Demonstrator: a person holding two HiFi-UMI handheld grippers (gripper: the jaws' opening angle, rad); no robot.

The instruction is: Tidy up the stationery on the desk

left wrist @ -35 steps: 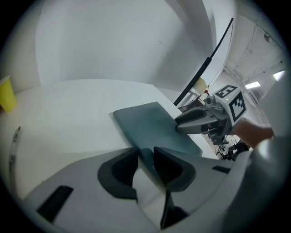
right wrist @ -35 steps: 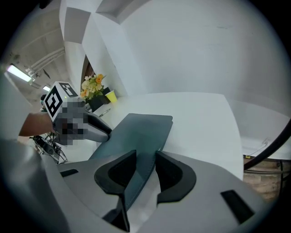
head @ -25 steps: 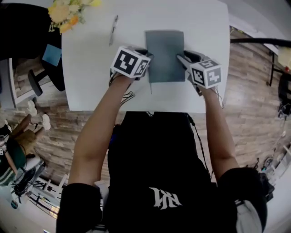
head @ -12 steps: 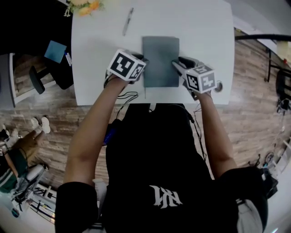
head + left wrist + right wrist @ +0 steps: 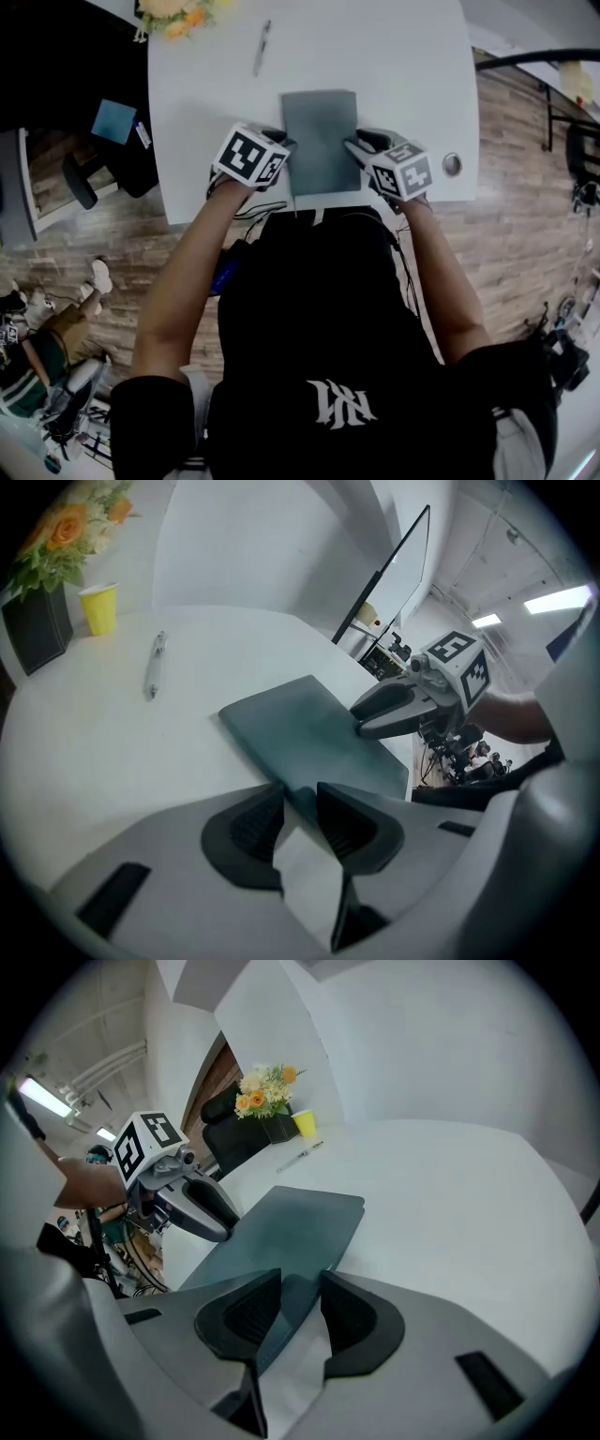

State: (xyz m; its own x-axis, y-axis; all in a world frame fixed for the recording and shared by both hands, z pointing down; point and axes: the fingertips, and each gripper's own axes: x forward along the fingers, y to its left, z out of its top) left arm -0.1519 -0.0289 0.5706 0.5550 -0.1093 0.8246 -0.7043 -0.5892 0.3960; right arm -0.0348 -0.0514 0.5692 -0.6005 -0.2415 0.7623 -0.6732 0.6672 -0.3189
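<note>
A grey-green notebook [image 5: 319, 141] lies flat on the white desk [image 5: 403, 66], close to its near edge. My left gripper [image 5: 283, 148] is shut on the notebook's left edge, and my right gripper [image 5: 354, 146] is shut on its right edge. In the left gripper view the notebook [image 5: 309, 733] runs in between the left gripper's [image 5: 300, 799] pads, with the right gripper [image 5: 394, 710] on the far side. The right gripper view shows the notebook [image 5: 281, 1227] pinched in the right gripper [image 5: 302, 1288]. A pen [image 5: 262, 47] lies farther back on the left.
Flowers in a dark box [image 5: 42, 564] and a yellow cup [image 5: 98, 608] stand at the desk's far left corner. A round cable hole [image 5: 452, 164] sits near the front right corner. A black chair [image 5: 112, 150] stands left of the desk.
Both grippers and the notebook between them have slid together toward the desk's near edge. The pen has stayed where it was.
</note>
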